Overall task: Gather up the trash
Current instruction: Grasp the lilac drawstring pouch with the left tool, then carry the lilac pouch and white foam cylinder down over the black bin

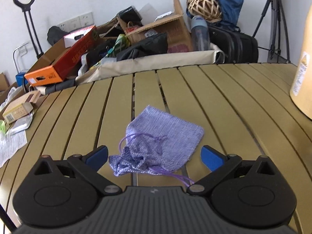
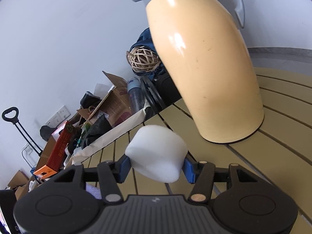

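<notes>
A lilac knitted drawstring pouch [image 1: 161,140] lies on the olive slatted table [image 1: 224,101]. My left gripper [image 1: 155,156] is open, its blue pads on either side of the pouch's gathered neck, without touching it. My right gripper [image 2: 156,165] is shut on a white foam block [image 2: 157,154] and holds it above the table [image 2: 273,156], tilted, close in front of a cream thermos jug [image 2: 202,62].
The thermos jug [image 1: 304,74] stands at the table's right edge in the left wrist view. Beyond the far edge is a beige fabric bin [image 1: 156,64] with boxes, clothes and a bottle. Papers and small boxes [image 1: 15,120] lie at the left. A tripod [image 1: 276,23] stands at the back right.
</notes>
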`<state>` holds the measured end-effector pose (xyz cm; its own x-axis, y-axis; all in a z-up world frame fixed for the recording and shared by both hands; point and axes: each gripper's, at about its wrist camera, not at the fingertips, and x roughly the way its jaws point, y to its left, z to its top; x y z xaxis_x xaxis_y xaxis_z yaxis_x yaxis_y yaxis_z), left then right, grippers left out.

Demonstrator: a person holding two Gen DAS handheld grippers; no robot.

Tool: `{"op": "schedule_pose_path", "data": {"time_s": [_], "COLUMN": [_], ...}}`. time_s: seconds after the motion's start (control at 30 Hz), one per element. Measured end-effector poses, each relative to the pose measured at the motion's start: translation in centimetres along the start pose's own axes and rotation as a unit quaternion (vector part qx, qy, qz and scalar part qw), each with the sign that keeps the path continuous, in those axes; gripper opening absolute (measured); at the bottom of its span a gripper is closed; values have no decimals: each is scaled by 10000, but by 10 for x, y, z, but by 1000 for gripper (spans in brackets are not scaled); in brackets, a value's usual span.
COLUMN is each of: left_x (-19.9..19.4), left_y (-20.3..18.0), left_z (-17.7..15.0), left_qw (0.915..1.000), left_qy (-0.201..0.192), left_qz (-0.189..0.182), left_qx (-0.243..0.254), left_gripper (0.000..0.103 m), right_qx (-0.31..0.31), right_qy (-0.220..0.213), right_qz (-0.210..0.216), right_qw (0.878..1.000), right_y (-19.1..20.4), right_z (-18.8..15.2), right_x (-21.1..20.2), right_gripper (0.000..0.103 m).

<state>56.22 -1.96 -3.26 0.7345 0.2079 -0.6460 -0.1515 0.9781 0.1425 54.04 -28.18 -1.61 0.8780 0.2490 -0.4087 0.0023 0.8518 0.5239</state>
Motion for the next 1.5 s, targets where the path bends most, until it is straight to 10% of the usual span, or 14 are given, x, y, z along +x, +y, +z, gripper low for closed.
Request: {"op": "schedule_pose_path", "data": {"time_s": [0.27,0.53,0.73,1.5], "left_x": [7,6,-4,-188], "left_y": [12,14,17,71], "left_z": [1,0,-1,-43], "left_qw": [9995,9992,9991,9912], "left_qy": [115,137,27,-911], "left_qz": [-58,-159,-192,-876], "left_qx": [-282,-341,-366,-391], "left_gripper": [102,55,39,34], "right_qx": [50,47,-7,-1057], "right_qy": [20,34,53,19], "right_qz": [-14,14,39,717], "right_qw": [10000,10000,10000,9918], "right_y": [-3,-1,3,71], "right_z": [0,0,-1,-12], "right_x": [0,1,0,-104], "right_gripper": [54,54,54,54]}}
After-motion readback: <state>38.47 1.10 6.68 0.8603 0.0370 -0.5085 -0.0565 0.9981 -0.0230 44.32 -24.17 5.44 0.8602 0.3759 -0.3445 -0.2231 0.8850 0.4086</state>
